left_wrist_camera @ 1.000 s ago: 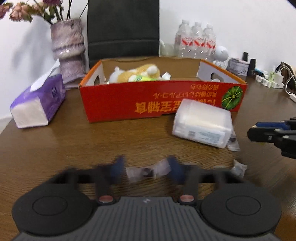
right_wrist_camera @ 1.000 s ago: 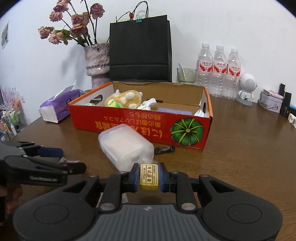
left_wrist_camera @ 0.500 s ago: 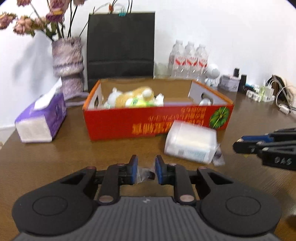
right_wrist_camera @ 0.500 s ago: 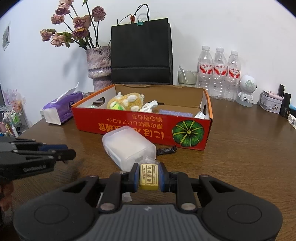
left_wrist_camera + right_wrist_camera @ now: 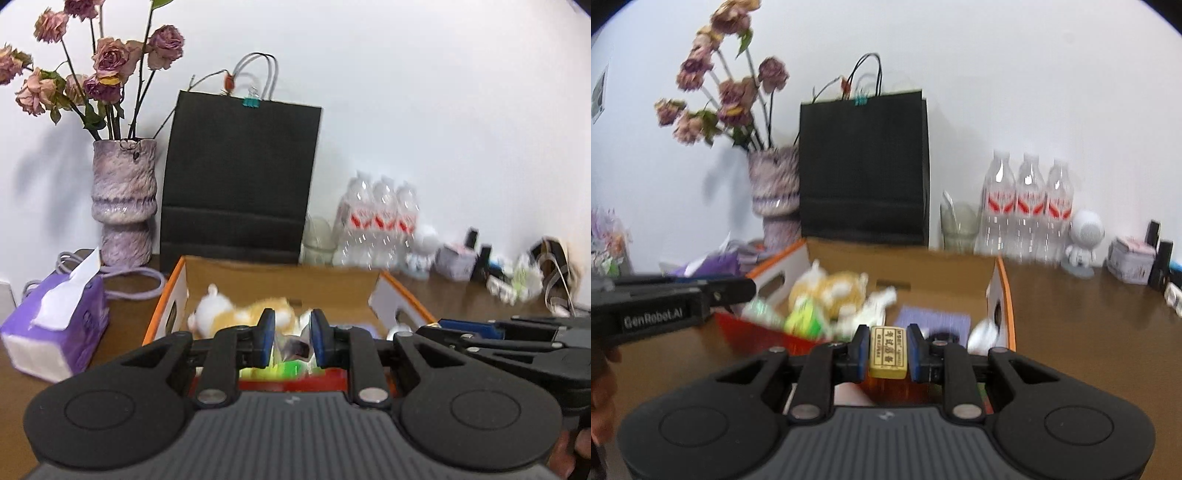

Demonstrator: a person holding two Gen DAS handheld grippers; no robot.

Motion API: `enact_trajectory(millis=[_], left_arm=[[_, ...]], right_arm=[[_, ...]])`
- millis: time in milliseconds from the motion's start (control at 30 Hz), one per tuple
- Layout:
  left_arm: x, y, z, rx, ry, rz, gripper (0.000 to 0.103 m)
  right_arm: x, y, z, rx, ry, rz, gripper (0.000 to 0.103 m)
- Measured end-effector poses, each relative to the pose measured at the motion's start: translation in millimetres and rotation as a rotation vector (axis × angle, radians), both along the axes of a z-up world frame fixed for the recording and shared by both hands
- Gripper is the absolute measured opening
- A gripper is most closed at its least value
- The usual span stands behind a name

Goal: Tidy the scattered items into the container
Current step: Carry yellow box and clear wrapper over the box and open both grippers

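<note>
The red and orange cardboard box (image 5: 280, 280) (image 5: 1004, 284) stands open just ahead of both grippers, with a plush toy (image 5: 236, 314) (image 5: 834, 291) and small items inside. My left gripper (image 5: 291, 341) is shut on a clear-wrapped candy (image 5: 293, 345), held above the box's near wall. My right gripper (image 5: 888, 350) is shut on a yellow eraser block (image 5: 888, 352), also raised at the box's near edge. The right gripper shows at the right of the left wrist view (image 5: 517, 339); the left gripper shows at the left of the right wrist view (image 5: 676, 299).
A purple tissue pack (image 5: 55, 325) lies left of the box. A vase of dried roses (image 5: 123, 206), a black paper bag (image 5: 240, 181) and three water bottles (image 5: 1027, 206) stand behind it. Small clutter (image 5: 509, 273) lines the far right of the brown table (image 5: 1089, 332).
Both grippers have lifted from the table and moved forward to the box's near edge, each carrying its item. The white plastic pack on the table has dropped out of view.
</note>
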State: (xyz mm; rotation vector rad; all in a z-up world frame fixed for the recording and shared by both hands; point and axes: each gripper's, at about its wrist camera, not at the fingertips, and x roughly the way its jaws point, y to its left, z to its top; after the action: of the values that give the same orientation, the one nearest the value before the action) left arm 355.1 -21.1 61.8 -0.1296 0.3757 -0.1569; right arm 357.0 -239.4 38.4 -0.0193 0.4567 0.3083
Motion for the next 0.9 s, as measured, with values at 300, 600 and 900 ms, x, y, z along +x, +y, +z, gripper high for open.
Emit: enact_trajectory(millis=[300,600,900], left_arm=[[63.9,-0.5,-17.2,-0.035,0.059,0.067,0.021],[74.6,-2.3,-35.4,0.014,0.104,0.082,0.021],[73.0,-5.0,-33.4,0.075,0.109,0.179,0.100]], right_arm=[[69.9,13.6,-0.6,0.029,0.004,-0.071,0.020],[87.9,8.0,-22.6,0.028,0.073,-0.079,0.020],[94.5,2.8,-26.3,0.018,0.129,-0.097,0.092]])
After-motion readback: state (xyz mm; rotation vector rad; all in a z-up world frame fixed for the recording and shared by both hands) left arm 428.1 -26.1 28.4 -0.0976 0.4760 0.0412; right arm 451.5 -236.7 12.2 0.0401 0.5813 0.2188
